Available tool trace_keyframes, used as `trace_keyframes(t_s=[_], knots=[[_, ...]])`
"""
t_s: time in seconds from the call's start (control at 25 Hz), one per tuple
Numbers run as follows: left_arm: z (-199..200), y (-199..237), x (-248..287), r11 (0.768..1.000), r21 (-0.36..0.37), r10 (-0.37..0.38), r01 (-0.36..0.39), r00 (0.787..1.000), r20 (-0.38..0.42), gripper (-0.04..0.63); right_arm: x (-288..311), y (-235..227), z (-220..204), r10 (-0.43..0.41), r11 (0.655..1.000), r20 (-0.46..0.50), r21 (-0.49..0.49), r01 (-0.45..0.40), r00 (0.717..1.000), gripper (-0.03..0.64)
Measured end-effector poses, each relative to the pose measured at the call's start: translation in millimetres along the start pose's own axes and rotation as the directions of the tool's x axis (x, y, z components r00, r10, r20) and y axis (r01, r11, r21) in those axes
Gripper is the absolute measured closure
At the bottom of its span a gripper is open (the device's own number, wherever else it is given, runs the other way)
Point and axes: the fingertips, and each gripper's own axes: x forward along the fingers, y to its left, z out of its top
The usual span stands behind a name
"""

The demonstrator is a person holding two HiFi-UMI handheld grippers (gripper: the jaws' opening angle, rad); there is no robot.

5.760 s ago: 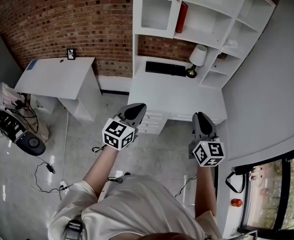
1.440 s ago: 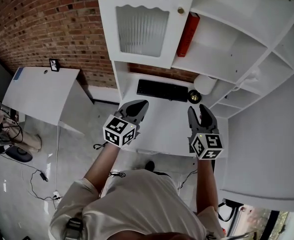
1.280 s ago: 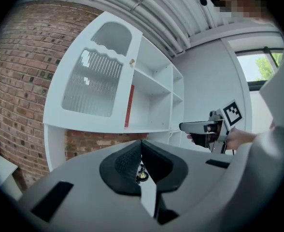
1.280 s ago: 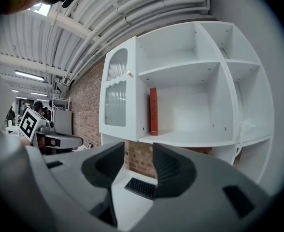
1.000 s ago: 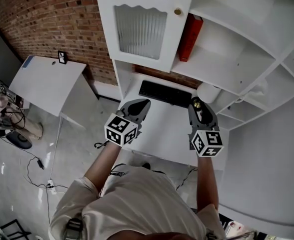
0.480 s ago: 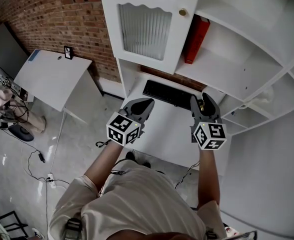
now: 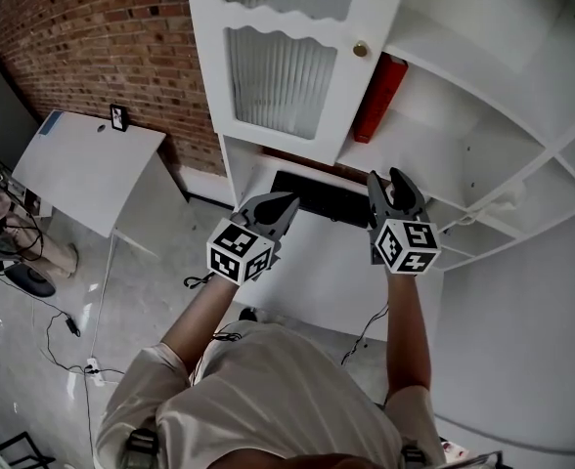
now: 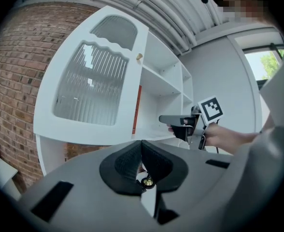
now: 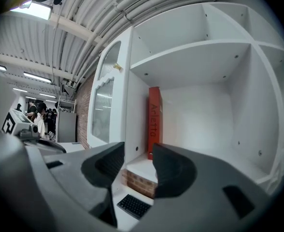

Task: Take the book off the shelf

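Both grippers have risen toward the shelf unit since the earlier frames. Right gripper (image 7: 385, 178): fingers spread apart, gripping nothing, positioned just below the shelf (image 7: 434, 159). Left gripper (image 7: 284, 203): fingers closed together, empty, above the counter (image 7: 336, 262). The red book (image 9: 154, 120) stands upright on the shelf beside the compartment's left wall, untouched.

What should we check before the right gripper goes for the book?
1. Right gripper open: ok, jaws apart, empty.
2. Book upright on shelf: ok, beside the left wall.
3. Approach clear: ok, nothing else shows on that shelf.
4. Jaws around book: not ok, gripper is short of it.
5. Gap between book and wall for a jaw: cannot tell.
6. Left gripper out of the way: ok, shut, empty, off to the left.
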Motion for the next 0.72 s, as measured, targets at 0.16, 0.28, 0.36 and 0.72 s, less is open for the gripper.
trace_keyframes(t_s=[0.16, 0.28, 0.36, 0.72], knots=[[4.0, 11.6, 6.9, 1.000, 0.010, -0.011, 0.011, 1.000, 0.005, 0.601, 27.2, -9.7, 4.5, -0.003, 1.000, -0.009, -0.003, 0.003, 1.000, 0.443], [5.5, 17.3, 8.9, 1.000, 0.008, -0.014, 0.014, 1.000, 0.006, 0.601, 41.9, -18.2, 6.4, -0.014, 1.000, -0.019, -0.003, 0.014, 1.000, 0.439], [7.1, 20.8, 10.6, 1.000, 0.009, -0.016, 0.016, 1.000, 0.004, 0.601, 51.7, -22.9, 9.0, -0.022, 1.000, -0.024, -0.009, 0.021, 0.999, 0.439], [3.6, 30.4, 19.0, 1.000, -0.007, -0.017, 0.017, 1.000, -0.012, 0.601, 103.6, -42.4, 10.9, -0.033, 0.999, -0.066, -0.014, 0.032, 0.997, 0.416]])
